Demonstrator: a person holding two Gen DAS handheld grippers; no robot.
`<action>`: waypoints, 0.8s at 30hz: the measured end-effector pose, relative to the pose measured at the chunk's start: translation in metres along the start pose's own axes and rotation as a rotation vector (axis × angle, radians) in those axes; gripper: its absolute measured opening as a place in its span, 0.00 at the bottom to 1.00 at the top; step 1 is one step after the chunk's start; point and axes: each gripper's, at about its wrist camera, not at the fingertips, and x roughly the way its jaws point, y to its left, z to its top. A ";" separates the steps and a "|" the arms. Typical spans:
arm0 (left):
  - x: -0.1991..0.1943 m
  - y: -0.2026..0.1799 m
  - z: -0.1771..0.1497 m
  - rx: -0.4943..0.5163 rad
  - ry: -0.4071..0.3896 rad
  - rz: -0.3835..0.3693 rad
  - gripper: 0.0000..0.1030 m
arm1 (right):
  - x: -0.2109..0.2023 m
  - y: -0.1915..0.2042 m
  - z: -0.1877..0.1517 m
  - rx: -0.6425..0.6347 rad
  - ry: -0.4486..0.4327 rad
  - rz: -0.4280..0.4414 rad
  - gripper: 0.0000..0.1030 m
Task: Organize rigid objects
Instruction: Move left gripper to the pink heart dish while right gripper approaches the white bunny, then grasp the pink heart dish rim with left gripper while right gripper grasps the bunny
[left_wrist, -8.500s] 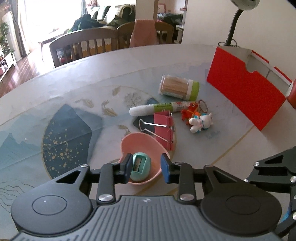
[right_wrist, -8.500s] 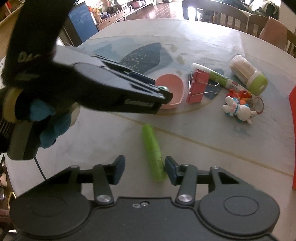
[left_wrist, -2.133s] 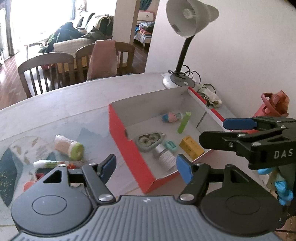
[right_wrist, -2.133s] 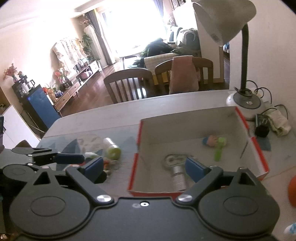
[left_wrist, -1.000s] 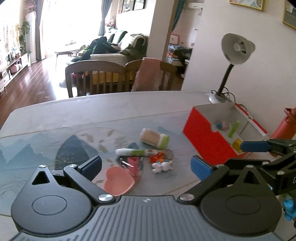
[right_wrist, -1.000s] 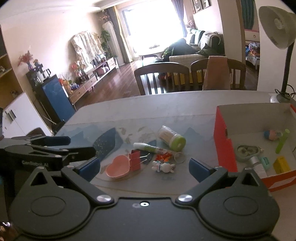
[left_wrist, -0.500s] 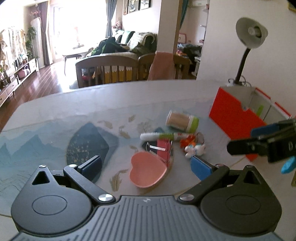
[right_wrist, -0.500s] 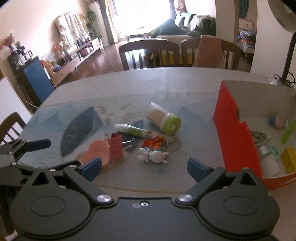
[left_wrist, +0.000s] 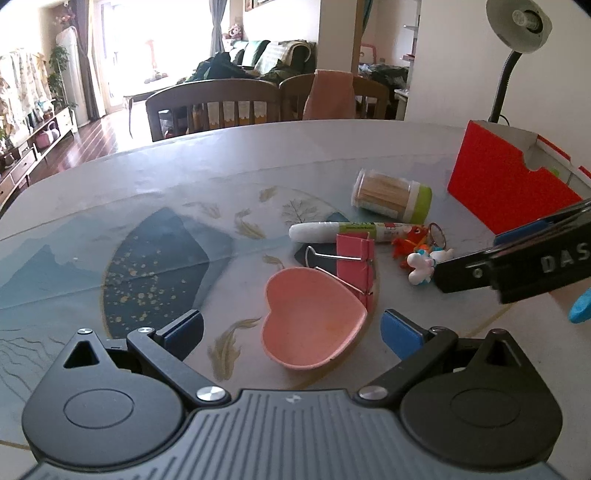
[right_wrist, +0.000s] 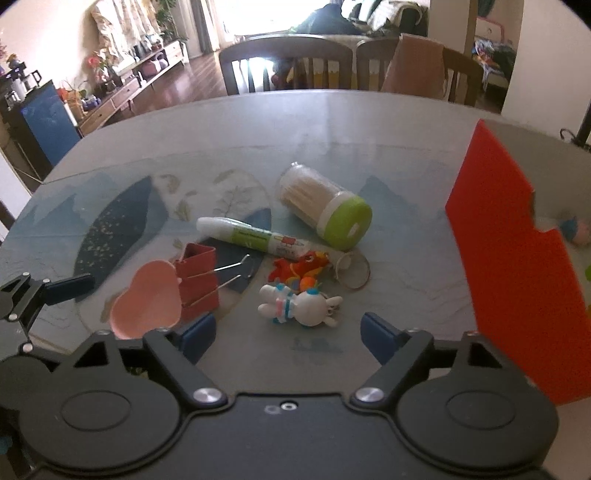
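Sunlit window (left_wrist: 122, 55) behind wooden chairs (left_wrist: 214, 107), a sofa (left_wrist: 273, 55) beyond.

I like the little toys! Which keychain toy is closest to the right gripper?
The white bunny keychain, right before the right gripper; the orange dragon keychain lies behind it.

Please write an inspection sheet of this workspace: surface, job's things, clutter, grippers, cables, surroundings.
Surface: table with patterned mat.
Job's things: heart dish, binder clip, glue pen, toothpick jar, rabbit toy, orange toy lie loose; red box at right.
Clutter: nothing seen.
Grippers: left gripper open over dish; right gripper closing, nothing between the pads.
Cables: cord behind box.
Surroundings: lamp, chairs.
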 end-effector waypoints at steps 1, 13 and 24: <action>0.003 -0.001 0.000 0.004 0.004 0.002 1.00 | 0.003 0.000 0.001 0.009 0.006 -0.002 0.81; 0.021 0.002 0.002 -0.003 0.028 -0.028 0.90 | 0.027 -0.001 0.008 0.024 0.054 -0.005 0.67; 0.023 0.000 0.004 -0.005 0.032 -0.066 0.64 | 0.030 0.001 0.007 0.004 0.055 -0.024 0.54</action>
